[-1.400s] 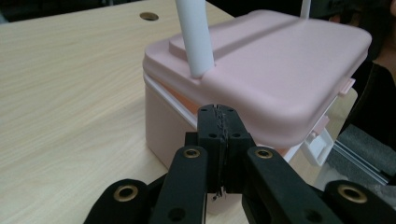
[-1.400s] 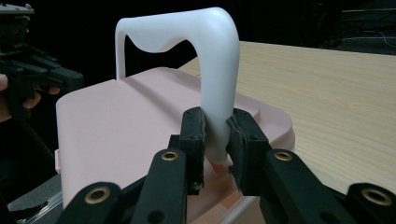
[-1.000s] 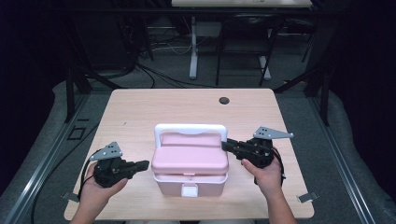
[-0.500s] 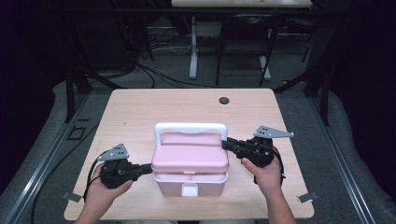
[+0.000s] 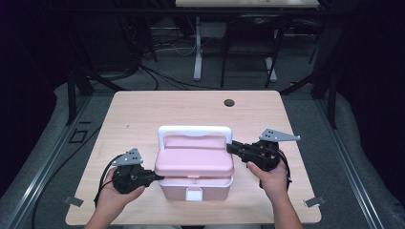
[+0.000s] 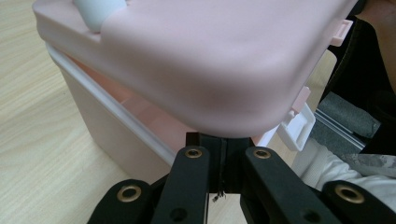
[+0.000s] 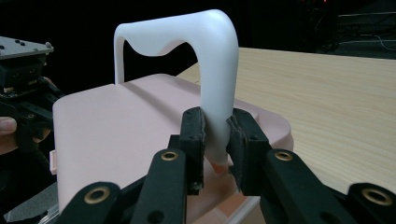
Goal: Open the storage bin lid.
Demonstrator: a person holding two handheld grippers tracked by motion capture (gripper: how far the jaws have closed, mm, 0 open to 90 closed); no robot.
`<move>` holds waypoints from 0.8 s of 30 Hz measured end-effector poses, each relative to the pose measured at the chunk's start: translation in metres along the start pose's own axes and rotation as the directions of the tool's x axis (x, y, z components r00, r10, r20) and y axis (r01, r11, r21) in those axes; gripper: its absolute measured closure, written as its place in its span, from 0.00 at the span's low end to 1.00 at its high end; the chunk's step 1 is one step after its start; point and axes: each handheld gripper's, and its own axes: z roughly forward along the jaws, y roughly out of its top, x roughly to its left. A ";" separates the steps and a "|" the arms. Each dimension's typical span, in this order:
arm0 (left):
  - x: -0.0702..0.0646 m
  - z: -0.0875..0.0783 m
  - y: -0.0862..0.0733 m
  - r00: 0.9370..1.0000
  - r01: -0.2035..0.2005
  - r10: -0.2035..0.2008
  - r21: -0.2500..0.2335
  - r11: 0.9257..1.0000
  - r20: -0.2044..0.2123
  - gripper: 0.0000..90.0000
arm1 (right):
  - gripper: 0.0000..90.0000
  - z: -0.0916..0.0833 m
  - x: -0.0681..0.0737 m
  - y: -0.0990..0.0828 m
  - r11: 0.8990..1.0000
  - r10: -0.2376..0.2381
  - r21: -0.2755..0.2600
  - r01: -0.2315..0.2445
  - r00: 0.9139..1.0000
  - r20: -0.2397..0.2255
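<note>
Your left hand-held gripper (image 5: 154, 178), jaws shut, has slid under the pink lid (image 5: 193, 162); your right hand-held gripper (image 5: 231, 147) clamps the white handle (image 7: 212, 70), so lifting looks next

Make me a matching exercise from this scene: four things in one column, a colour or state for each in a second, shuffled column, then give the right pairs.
Things:
1. lid
2. handle
3. left gripper
4. right gripper

States:
A. shut on the white handle's post
B. white, standing upright
C. pink, lifted a little off the box at one corner
D. shut, tips under the lid's edge

Pairs: 1-C, 2-B, 3-D, 4-A
</note>
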 end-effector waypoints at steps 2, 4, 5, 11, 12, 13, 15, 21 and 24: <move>-0.001 0.001 0.001 1.000 0.000 0.000 0.000 1.000 0.004 1.00 | 0.84 0.000 0.000 0.000 1.000 0.001 -0.003 -0.001 1.000 0.000; -0.002 0.003 0.002 1.000 -0.005 0.005 -0.002 1.000 0.004 1.00 | 0.84 0.000 0.000 0.000 1.000 0.000 -0.005 0.000 1.000 0.000; -0.002 0.003 0.002 1.000 -0.006 0.006 0.001 1.000 0.001 1.00 | 0.84 0.000 0.000 0.000 1.000 -0.001 -0.004 0.001 1.000 0.001; -0.003 0.002 0.002 1.000 -0.011 0.011 -0.005 1.000 -0.002 1.00 | 0.84 0.000 -0.001 -0.001 1.000 0.003 -0.005 -0.003 1.000 0.001; -0.003 0.002 0.002 1.000 -0.012 0.012 -0.005 1.000 -0.003 1.00 | 0.84 0.000 -0.001 -0.001 1.000 0.002 -0.005 -0.002 1.000 0.002; -0.003 0.002 0.003 1.000 -0.012 0.012 -0.004 1.000 -0.005 1.00 | 0.83 0.000 -0.001 -0.001 1.000 0.002 -0.003 -0.002 1.000 0.003; -0.003 0.001 0.003 1.000 -0.014 0.013 -0.004 1.000 -0.008 1.00 | 0.80 -0.001 -0.001 -0.001 1.000 0.001 -0.006 -0.001 1.000 0.014; -0.004 0.000 0.006 1.000 -0.017 0.017 -0.011 1.000 -0.012 1.00 | 0.76 -0.007 -0.002 0.000 0.999 0.004 -0.036 -0.003 0.999 0.042; -0.004 -0.001 0.008 1.000 -0.019 0.019 -0.016 1.000 -0.012 1.00 | 0.76 -0.009 -0.002 0.001 0.999 -0.002 -0.048 0.004 0.999 0.048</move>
